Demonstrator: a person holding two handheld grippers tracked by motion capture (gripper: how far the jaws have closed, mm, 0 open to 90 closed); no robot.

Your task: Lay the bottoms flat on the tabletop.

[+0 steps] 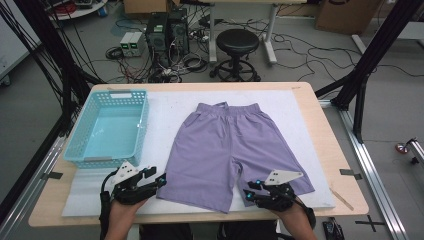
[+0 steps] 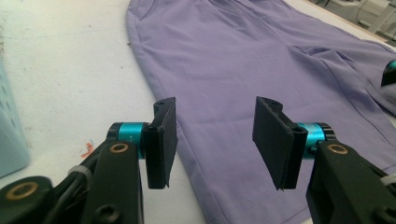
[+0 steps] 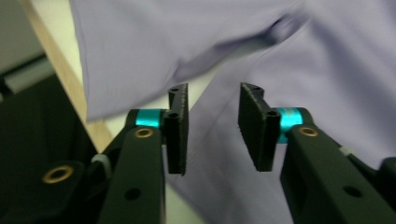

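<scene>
A pair of lilac shorts [image 1: 225, 145] lies flat on the white mat [image 1: 165, 107], waistband away from me and both leg hems toward the front edge. My left gripper [image 1: 157, 177] hovers at the outer corner of the left leg hem. In the left gripper view, my left gripper [image 2: 217, 135] stands open above the shorts [image 2: 243, 56], pads clear of the cloth. My right gripper [image 1: 248, 190] is at the front near the crotch gap, beside the right leg hem. The right gripper view shows my right gripper [image 3: 212, 126] open over the shorts [image 3: 303, 60], gripping nothing.
A light blue plastic basket [image 1: 120, 93] stands on the table's left side, and its wall [image 2: 7, 130] borders the left gripper view. The wooden table edge [image 1: 320, 125] frames the mat. Beyond the table are a black stool [image 1: 237, 42], computers and floor cables.
</scene>
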